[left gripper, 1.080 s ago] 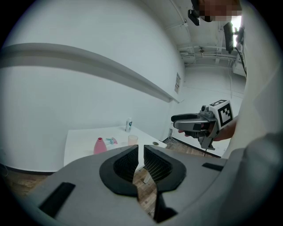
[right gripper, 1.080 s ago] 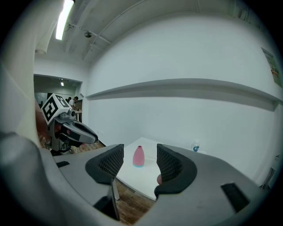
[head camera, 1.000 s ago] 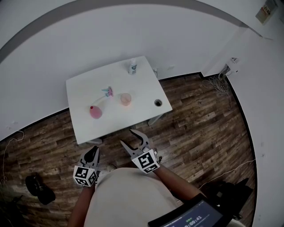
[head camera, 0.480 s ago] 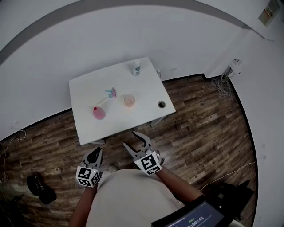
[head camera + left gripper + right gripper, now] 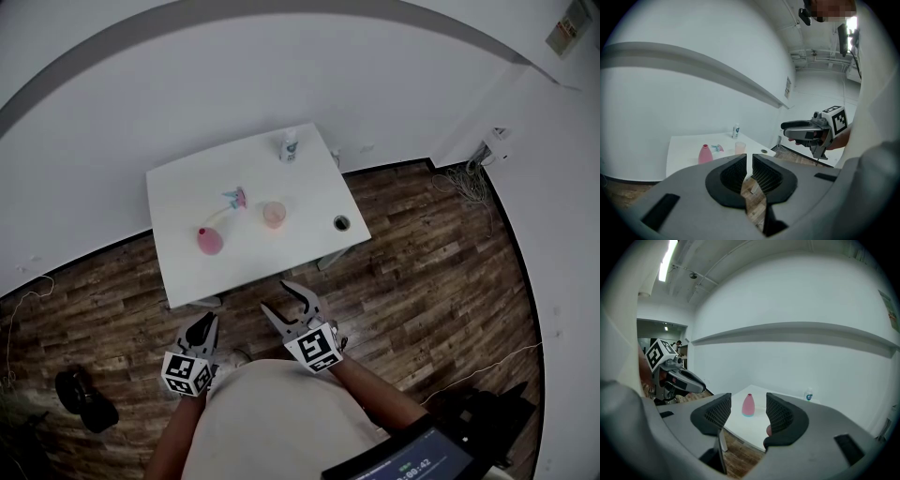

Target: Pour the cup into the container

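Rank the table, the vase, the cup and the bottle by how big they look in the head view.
1. table, by far the largest.
2. vase and cup: too alike to rank.
3. bottle, the slimmest; it stands farthest from the camera, so that may shrink it.

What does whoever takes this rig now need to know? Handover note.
Left claw: shut, empty, held over the floor, short of the table.
Right claw: open, empty, beside it.
Cup: upright mid-table. The pink container stands apart, left of it in the head view.
Done: nothing, it seems.
Left: approach, grasp cup, pour into container.
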Motion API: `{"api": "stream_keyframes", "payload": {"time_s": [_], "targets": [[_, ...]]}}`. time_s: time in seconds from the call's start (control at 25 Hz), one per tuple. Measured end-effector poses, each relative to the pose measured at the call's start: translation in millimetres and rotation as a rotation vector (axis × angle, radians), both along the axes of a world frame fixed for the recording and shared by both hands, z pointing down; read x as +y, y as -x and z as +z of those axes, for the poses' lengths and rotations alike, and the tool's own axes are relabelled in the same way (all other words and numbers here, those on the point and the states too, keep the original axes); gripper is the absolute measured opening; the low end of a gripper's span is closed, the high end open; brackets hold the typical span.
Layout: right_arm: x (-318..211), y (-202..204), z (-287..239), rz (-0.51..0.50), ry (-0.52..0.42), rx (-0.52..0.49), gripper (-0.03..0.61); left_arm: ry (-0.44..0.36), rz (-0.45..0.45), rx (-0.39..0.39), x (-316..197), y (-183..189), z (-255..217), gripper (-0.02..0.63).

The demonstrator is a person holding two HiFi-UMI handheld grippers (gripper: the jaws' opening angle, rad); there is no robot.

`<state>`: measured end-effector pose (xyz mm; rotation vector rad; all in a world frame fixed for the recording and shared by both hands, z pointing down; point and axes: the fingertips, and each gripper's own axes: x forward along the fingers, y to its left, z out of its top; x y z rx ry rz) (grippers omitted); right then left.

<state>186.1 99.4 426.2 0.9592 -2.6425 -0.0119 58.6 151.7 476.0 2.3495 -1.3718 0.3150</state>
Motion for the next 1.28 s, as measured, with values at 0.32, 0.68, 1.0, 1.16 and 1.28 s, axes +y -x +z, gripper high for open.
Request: {"api": "stream_keyframes", "payload": {"time_s": [0.32,0.68,1.0,1.16,1.28], "targets": [[6.2,-1.9,6.5,-0.002,0.013,0.006,0.239,0.010,0.010,0.004,4.5,-3.8,4.9,0.029],[10.4,-3.5,9.7,-0.006,0.019,0.013,0.239,0.017,0.021,0.005,9.9,-8.0,8.5,0.031],[15.0,-12.7,6.1,0.000,0.019,0.016,0.239,0.020,0.028,0.004,15.1,-17.9,4.6,0.030],[17.9,-24.1,11.9,0.021,0.006,0.077,0.106,0.023,0.028,0.005,17.4,-23.8,4.8,0.030],[16.1,-28.1,14.2,0.031,0.016,0.085,0.106,0.025,0.027,0.008,16.2,-25.6,4.6,0.030]]}}
